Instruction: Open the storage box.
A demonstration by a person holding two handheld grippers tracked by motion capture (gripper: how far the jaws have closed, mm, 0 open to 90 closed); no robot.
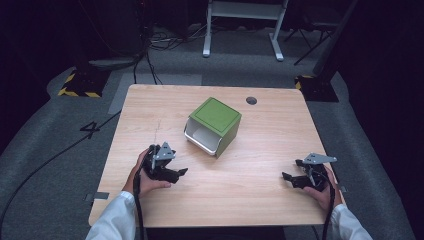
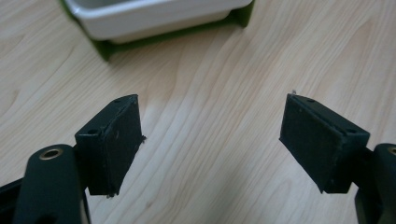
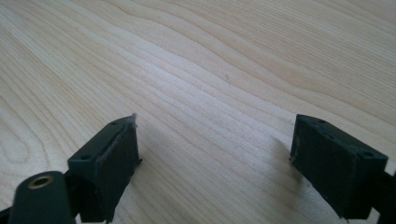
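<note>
A green box (image 1: pixel 215 122) with a white drawer-like insert lies on its side near the middle of the wooden table (image 1: pixel 260 150), its white opening facing the front left. My left gripper (image 1: pixel 181 173) rests on the table in front of the box and to its left, open and holding nothing. In the left gripper view the box's white rim (image 2: pixel 154 18) lies just ahead of the spread jaws (image 2: pixel 212 135). Low at the front right, my right gripper (image 1: pixel 288 177) is open with bare wood between its jaws (image 3: pixel 215 163).
A dark round hole (image 1: pixel 251 100) sits near the table's back edge. Behind the table are a white metal frame (image 1: pixel 242 25), cables on the grey floor and yellow-black striped stand bases (image 1: pixel 80 85). Bare wood spans between the two grippers.
</note>
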